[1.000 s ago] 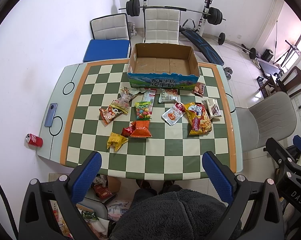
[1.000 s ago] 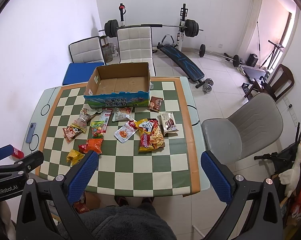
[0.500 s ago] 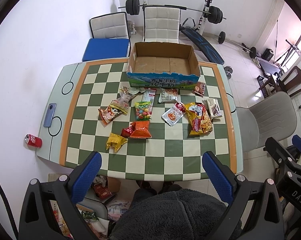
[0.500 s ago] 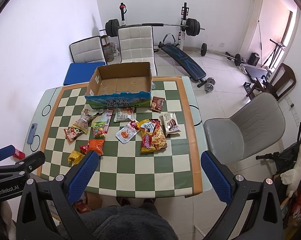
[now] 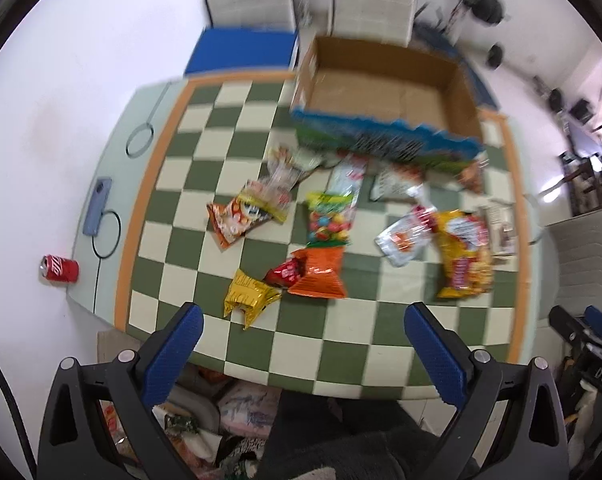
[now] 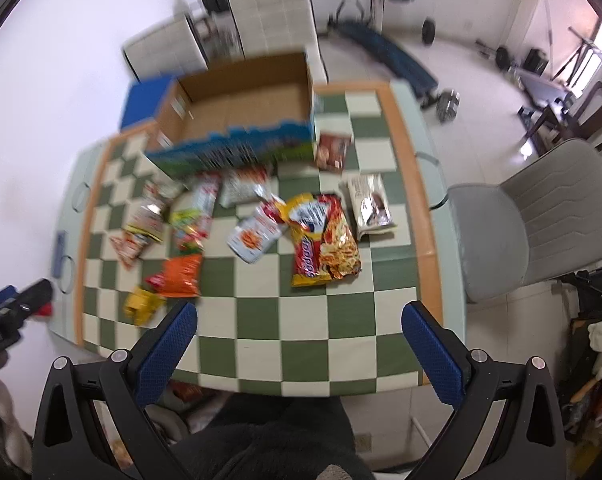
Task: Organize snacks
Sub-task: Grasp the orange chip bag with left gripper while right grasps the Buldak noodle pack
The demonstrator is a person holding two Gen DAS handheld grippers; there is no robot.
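Note:
Several snack packets lie scattered on the green-and-cream checkered table [image 5: 341, 344]: a yellow foil bag [image 5: 249, 296], an orange bag [image 5: 321, 274], a candy bag [image 5: 327, 226] and a large yellow noodle pack [image 6: 325, 240]. An empty cardboard box [image 5: 385, 96] with a blue printed front stands at the far side, seen also as the box [image 6: 241, 108]. My left gripper [image 5: 301, 344] hovers open above the near table edge, nothing between its blue pads. My right gripper [image 6: 299, 344] is likewise open and empty, well above the table.
A red soda can [image 5: 60, 269] and a grey phone [image 5: 97, 211] sit at the table's left end. White chairs [image 6: 275, 14] and weight equipment stand behind the box. A grey chair [image 6: 541, 220] is at the right. Clutter lies under the near edge.
Both grippers have swung forward and down toward the table; the snacks and box now look larger and motion-blurred. Nothing on the table has moved.

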